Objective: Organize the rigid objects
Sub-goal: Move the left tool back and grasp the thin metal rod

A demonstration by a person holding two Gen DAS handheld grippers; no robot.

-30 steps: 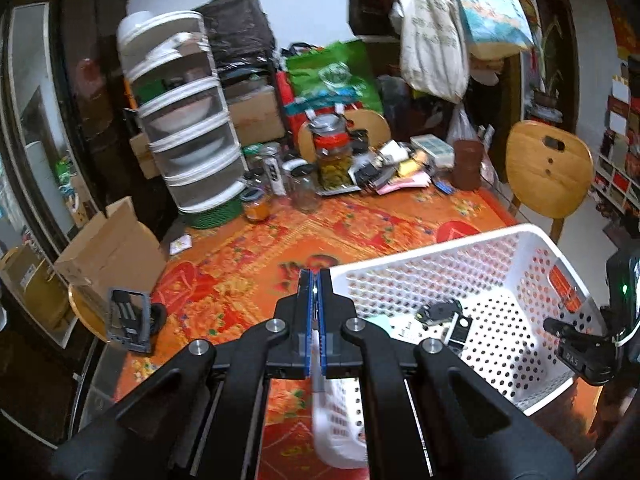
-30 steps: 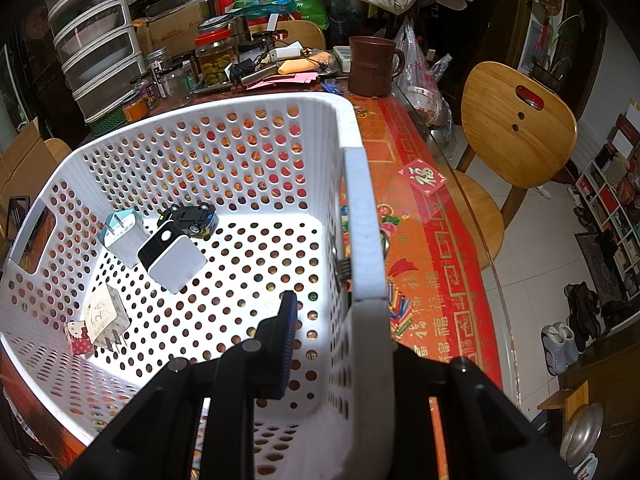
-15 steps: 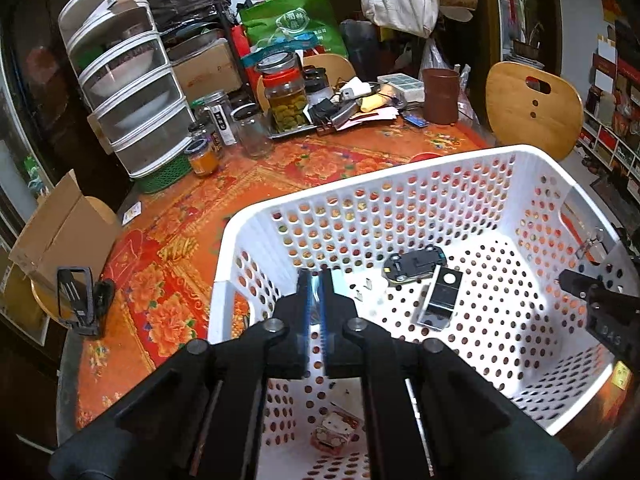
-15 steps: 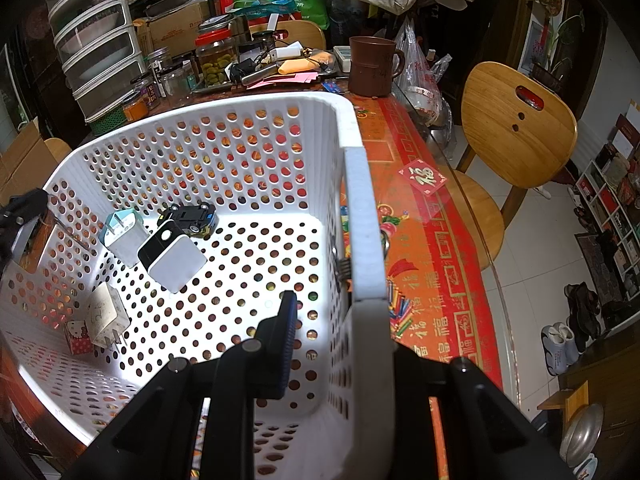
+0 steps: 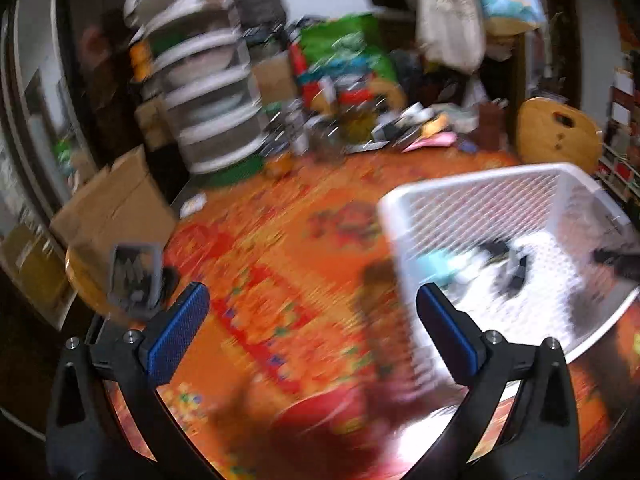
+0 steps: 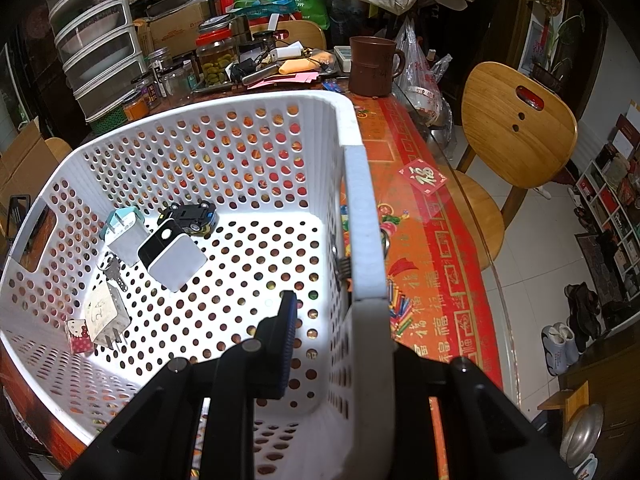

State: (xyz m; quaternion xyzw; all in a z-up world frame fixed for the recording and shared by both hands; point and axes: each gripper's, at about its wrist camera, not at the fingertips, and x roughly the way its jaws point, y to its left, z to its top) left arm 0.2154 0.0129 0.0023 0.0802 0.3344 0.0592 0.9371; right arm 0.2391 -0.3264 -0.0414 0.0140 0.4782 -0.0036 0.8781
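A white perforated basket stands on the orange tablecloth. Inside lie a black-and-white charger, a toy car, a light blue plug, a key, a white plug and a small red-and-white piece. My right gripper is shut on the basket's right wall. In the blurred left wrist view my left gripper is open and empty above the cloth, left of the basket.
Jars, a brown mug, a white drawer tower and clutter fill the table's far side. A wooden chair stands at the right. A black object and a cardboard box are at the left.
My left gripper was shut over the basket; now it is open and has swung out to the left over the cloth. A key now lies in the basket. The right gripper has not moved.
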